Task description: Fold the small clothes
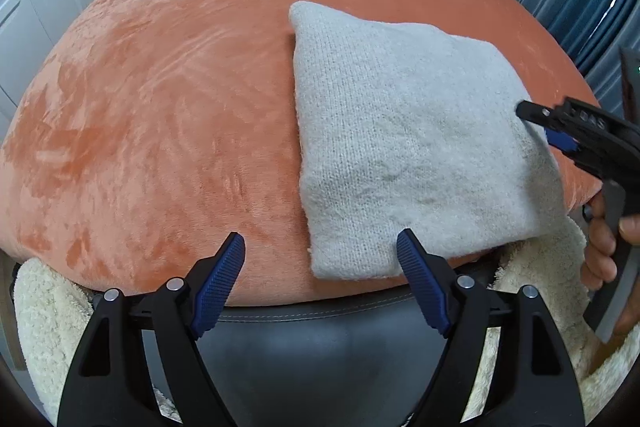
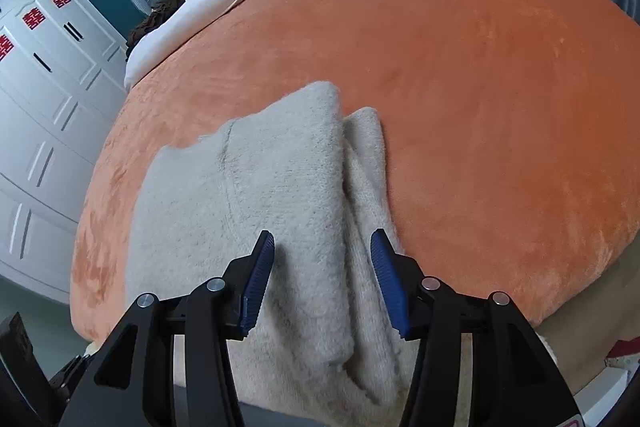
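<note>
Item: grey knit (image 1: 404,147), folded, lying at the bed's (image 1: 160,107) near edge, 3 o'clock of centre. Left tool (image 1: 320,267) gaping, empty. Right tool (image 2: 322,263) gaping, straddling the fold. Risk: pinching one layer, fold unravelling, knit sliding off.

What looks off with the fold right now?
The sweater is folded, but along its right edge a lower layer sticks out past the top layer, so the edges don't line up. Nothing looks damaged.
</note>
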`<action>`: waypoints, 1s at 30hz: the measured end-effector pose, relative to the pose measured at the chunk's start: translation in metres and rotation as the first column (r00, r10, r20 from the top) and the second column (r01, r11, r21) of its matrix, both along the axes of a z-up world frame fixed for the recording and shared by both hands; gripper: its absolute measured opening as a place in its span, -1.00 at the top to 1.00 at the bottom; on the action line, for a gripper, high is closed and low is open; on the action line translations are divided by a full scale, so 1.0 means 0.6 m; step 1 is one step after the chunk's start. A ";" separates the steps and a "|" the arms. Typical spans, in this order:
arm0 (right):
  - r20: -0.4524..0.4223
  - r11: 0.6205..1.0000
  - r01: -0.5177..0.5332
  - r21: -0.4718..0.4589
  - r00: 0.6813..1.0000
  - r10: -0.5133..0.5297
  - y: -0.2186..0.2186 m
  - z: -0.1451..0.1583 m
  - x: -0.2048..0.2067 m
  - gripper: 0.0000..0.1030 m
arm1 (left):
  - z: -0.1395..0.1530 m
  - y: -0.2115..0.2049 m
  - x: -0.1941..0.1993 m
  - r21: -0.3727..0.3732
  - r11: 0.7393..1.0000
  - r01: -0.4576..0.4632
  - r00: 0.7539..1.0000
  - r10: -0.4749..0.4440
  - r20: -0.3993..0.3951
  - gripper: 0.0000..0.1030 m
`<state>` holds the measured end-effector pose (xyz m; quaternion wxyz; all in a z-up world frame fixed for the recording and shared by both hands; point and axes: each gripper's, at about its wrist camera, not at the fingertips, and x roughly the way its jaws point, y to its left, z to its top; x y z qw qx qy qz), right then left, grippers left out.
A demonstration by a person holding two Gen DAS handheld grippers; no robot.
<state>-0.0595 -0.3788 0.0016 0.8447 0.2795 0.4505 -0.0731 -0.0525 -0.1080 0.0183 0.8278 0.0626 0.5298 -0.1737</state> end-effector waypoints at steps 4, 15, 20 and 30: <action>0.027 0.998 -0.057 -0.019 0.998 0.057 0.006 0.010 0.020 0.76 | 0.000 0.000 0.000 0.015 1.000 -0.008 1.000 0.008 -0.002 -0.49; 0.013 0.999 -0.024 0.037 1.000 0.024 -0.038 -0.026 0.008 0.61 | 0.011 -0.031 0.015 -0.058 0.998 -0.002 1.000 0.000 -0.027 -0.54; 0.060 0.999 0.033 0.028 0.998 -0.035 -0.049 -0.001 -0.024 -0.25 | 0.019 -0.045 0.055 -0.133 0.990 -0.037 0.998 0.029 -0.061 -0.80; -0.010 0.980 0.012 0.199 1.000 -0.010 -0.055 -0.085 -0.012 -0.47 | -0.049 -0.098 0.139 -0.161 0.983 -0.090 0.985 0.064 -0.158 -0.91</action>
